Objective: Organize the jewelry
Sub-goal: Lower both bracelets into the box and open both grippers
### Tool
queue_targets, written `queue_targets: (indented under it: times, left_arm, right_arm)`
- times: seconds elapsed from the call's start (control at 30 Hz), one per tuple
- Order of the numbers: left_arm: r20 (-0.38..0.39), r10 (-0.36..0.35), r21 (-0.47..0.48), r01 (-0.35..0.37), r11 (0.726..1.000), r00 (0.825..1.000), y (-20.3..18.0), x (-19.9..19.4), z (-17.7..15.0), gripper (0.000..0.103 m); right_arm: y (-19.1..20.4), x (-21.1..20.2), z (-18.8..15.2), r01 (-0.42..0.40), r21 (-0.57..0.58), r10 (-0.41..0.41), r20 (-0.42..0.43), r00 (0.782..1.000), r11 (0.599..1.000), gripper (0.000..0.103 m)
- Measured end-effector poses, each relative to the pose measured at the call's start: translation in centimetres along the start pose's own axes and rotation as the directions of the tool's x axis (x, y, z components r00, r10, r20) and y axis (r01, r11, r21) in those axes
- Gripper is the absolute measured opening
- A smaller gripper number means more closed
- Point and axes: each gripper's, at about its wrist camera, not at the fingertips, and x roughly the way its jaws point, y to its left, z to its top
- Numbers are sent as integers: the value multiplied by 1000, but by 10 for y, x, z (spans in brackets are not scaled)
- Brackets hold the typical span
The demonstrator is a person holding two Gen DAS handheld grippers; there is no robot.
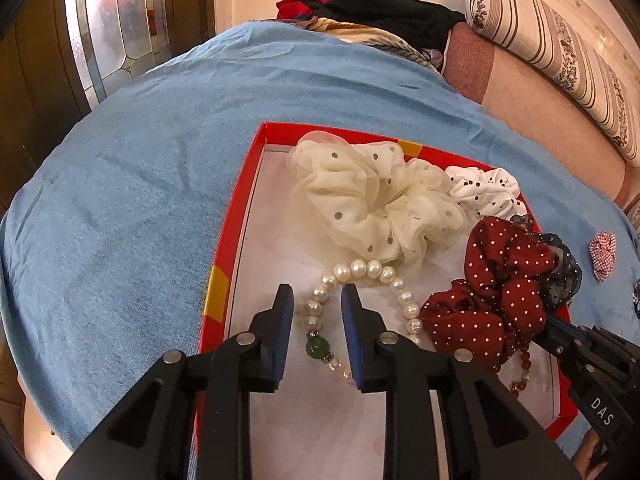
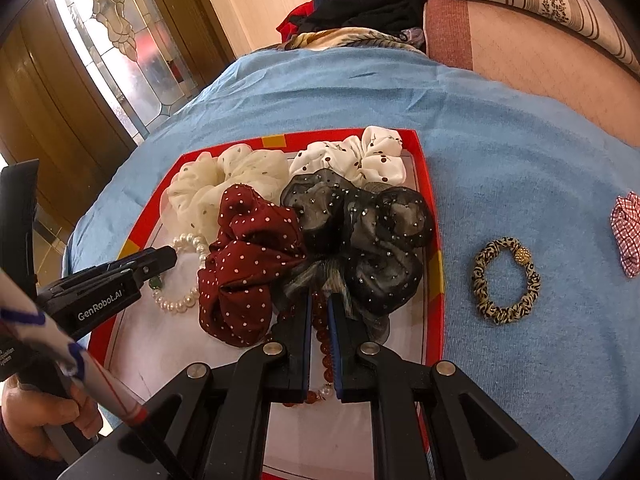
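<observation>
A red tray lies on a blue cloth. Inside it rests a pearl bracelet with a green bead. My left gripper stands open astride its near side, pads clear of the pearls. The right wrist view shows my right gripper shut on a red-brown bead bracelet, whose beads fill the narrow gap between the jaws, low over the tray. Its tips sit at the edges of a dark red dotted scrunchie and a black tulle scrunchie.
A cream scrunchie and a white dotted scrunchie fill the tray's far end. A leopard hair tie and a red check scrunchie lie on the cloth, right of the tray. Clothes and a striped cushion sit behind.
</observation>
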Motion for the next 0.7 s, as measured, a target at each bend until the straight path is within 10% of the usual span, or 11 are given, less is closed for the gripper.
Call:
queue_targets:
  times: [0.7]
  left_arm:
    - [90,-38,20,36,999,995,-20,-29,10,24]
  right_arm:
    - [-14,-40,10,-11,19,11,33,999,1000,10]
